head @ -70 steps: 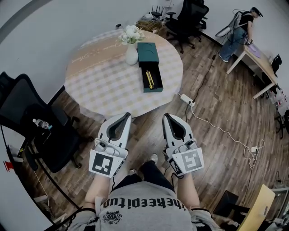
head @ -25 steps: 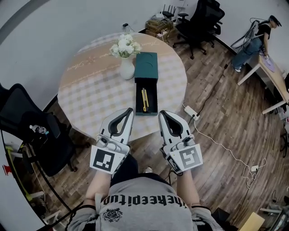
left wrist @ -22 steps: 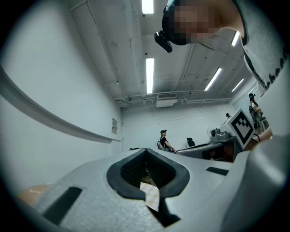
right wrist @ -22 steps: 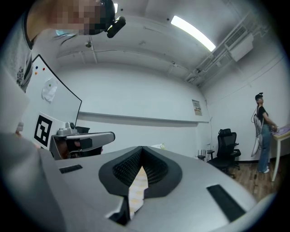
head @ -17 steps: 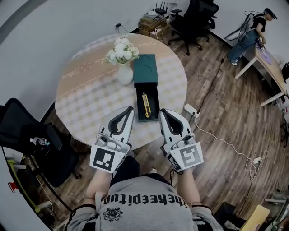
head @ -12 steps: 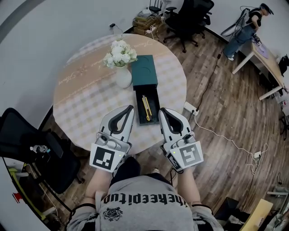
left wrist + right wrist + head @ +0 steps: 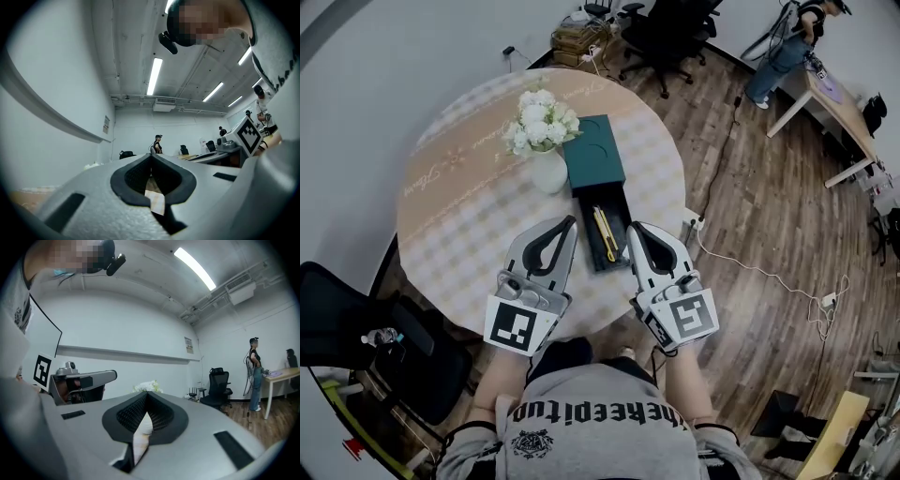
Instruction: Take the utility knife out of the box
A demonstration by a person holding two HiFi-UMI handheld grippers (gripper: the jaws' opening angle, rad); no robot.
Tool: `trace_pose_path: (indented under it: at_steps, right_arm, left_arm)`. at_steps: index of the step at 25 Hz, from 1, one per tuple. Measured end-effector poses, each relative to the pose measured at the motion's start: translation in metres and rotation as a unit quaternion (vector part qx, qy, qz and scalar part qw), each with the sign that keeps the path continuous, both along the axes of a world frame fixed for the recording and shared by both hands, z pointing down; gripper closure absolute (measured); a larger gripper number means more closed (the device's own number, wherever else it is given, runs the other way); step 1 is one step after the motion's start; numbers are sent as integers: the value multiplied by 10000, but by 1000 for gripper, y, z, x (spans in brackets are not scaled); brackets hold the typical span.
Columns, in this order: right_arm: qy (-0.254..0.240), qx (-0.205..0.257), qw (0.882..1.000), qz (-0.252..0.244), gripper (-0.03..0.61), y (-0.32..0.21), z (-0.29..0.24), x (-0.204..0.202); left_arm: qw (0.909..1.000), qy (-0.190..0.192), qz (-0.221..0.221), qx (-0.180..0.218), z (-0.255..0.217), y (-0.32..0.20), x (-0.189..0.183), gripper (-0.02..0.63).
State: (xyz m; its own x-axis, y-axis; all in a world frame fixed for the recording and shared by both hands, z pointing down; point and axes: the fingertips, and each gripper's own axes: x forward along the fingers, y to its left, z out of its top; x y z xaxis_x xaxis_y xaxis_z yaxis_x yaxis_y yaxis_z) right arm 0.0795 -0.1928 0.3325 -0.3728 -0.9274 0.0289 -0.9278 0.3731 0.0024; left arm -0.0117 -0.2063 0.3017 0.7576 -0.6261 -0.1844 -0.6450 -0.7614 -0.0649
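Since the utility knife (image 7: 606, 234) lies lengthwise in the open tray of the box (image 7: 606, 267), near the front edge of the tabletop (image 7: 469, 220), it must be lifted out from above. It looks slim, stiff and light, with a smooth yellow body that may slip, so a pinch across its middle seems best. Both tools are clenched and empty. The left tool (image 7: 567, 223) hovers just left of the tray and the right tool (image 7: 635, 228) just right of it. The tray walls stand close beside the knife, leaving little side room. The vase (image 7: 548, 172) and the lid (image 7: 592, 153) stand beyond, and above the tray is free.
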Motion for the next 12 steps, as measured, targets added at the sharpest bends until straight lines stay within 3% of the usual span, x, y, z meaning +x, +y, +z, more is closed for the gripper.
trace_pose_path:
  at_steps: [12]
  right_arm:
    - [-122,-734,9964,410,573,-37,58,-1]
  left_arm:
    - [9982,-77,332,-498,35,-34,-6,597]
